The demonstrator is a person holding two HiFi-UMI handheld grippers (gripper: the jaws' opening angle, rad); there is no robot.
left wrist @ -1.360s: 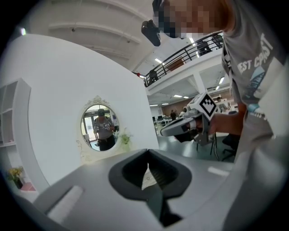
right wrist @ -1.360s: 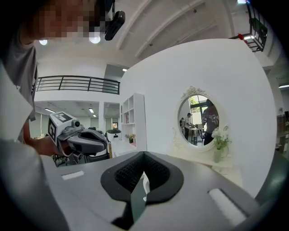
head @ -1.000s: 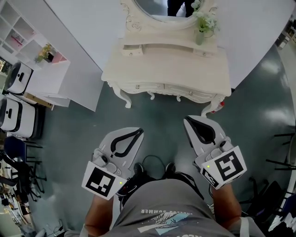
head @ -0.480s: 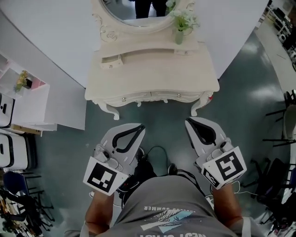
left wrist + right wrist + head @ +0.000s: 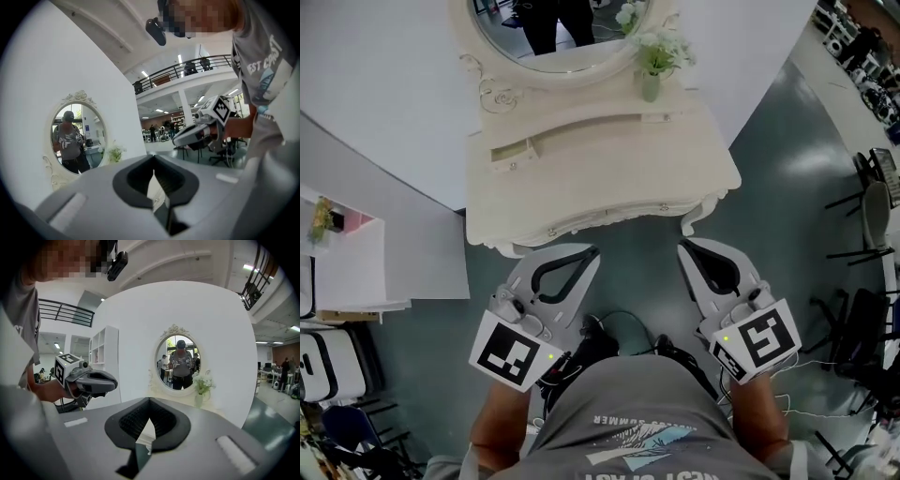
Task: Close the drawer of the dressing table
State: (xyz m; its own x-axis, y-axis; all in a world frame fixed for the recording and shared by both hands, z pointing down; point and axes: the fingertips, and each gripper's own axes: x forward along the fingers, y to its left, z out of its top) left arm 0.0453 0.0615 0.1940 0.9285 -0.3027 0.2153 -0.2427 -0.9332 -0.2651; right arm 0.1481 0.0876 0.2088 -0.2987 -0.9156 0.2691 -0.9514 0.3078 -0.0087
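Near the desk's [image 5: 600, 178] front edge, the left tool [image 5: 587, 253] and the right tool [image 5: 686, 247] are hovering side by side, each clenched on nothing and pointing at the desk. Far left on the desk, the small drawer [image 5: 512, 154] is sticking out of its tier, near the mirror [image 5: 553, 37]; a vase [image 5: 650, 84] is standing farther right.

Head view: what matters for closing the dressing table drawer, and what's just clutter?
Job:
- dressing table
- small drawer, standing out at the upper left
- left gripper and right gripper, both shut and empty

Lying about:
- vase of flowers
- oval mirror
- white shelf unit
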